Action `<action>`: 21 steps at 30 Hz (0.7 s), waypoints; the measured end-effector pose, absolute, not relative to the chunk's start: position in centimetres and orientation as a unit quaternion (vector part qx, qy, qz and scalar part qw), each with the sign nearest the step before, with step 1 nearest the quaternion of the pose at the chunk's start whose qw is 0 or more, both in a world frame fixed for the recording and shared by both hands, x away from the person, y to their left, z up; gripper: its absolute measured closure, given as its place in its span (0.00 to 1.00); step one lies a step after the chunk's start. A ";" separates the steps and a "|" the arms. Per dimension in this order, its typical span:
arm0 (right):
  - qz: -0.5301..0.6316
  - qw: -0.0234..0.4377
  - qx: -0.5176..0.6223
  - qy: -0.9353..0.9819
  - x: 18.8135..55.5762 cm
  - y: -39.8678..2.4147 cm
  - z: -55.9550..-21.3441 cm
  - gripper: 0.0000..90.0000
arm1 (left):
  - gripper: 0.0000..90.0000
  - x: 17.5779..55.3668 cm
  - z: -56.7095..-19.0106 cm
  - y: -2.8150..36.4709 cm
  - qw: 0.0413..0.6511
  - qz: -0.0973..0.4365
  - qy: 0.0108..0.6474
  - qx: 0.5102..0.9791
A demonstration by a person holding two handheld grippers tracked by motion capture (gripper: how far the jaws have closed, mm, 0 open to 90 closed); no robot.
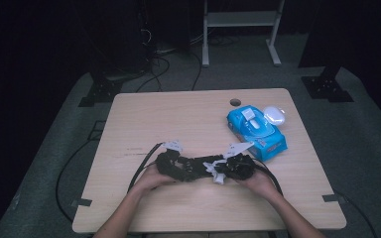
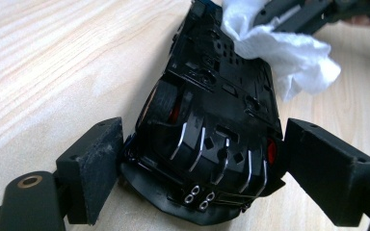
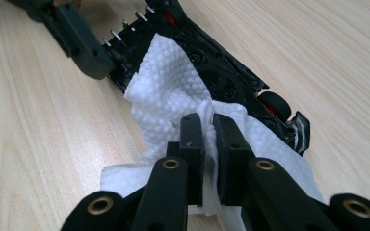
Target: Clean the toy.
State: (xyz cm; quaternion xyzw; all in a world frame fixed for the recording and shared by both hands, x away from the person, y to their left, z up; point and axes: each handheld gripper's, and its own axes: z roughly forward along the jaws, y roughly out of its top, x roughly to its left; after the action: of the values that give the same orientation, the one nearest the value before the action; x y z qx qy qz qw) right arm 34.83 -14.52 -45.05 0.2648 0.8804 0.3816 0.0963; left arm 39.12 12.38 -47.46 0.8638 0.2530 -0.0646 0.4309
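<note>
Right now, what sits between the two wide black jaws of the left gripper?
In the left gripper view, the rear of a glossy black toy car, lying upside down on the pale wooden table, sits between the jaws.

black left gripper [image 2: 200,159], brass rivets, grey plate, trailing cable

lying upturned at lower centre of the high view, black toy car [image 1: 193,166], crumpled white wipe [image 3: 173,101] draping over its underside.

wipe [image 3: 173,96] covering toy car's [image 3: 231,77] middle, blue pack's [image 1: 256,128] print too small
</note>
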 end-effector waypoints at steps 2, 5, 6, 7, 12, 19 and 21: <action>0.383 0.098 0.266 0.879 34.7 -14.5 -45.1 0.92 | 0.17 39.2 -47.6 12.4 0.433 -0.075 0.264 0.858; 0.386 0.098 0.261 0.879 34.5 -14.5 -45.2 0.92 | 0.17 39.5 -47.7 12.6 0.437 -0.096 0.282 0.848; 0.387 0.098 0.260 0.879 34.5 -14.5 -45.2 0.92 | 0.18 39.5 -47.7 12.6 0.438 -0.100 0.291 0.844; 0.386 0.100 0.260 0.879 34.4 -14.5 -45.2 0.92 | 0.20 39.5 -47.6 12.6 0.436 -0.095 0.297 0.844; 0.390 0.097 0.262 0.877 34.3 -14.6 -45.3 0.92 | 0.25 39.2 -47.5 12.4 0.428 -0.082 0.309 0.845; 0.391 0.103 0.264 0.876 34.1 -14.5 -45.3 0.92 | 0.26 38.8 -47.4 12.3 0.435 -0.070 0.303 0.845; 0.386 0.103 0.266 0.877 34.1 -14.5 -45.1 0.92 | 0.26 38.6 -47.3 12.1 0.433 -0.057 0.296 0.849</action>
State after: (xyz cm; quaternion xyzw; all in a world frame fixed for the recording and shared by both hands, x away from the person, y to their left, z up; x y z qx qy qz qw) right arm 34.09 -14.52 -45.13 0.2655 0.8773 0.3862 0.1032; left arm 38.63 12.08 -47.29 0.8494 0.2956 -0.0573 0.4334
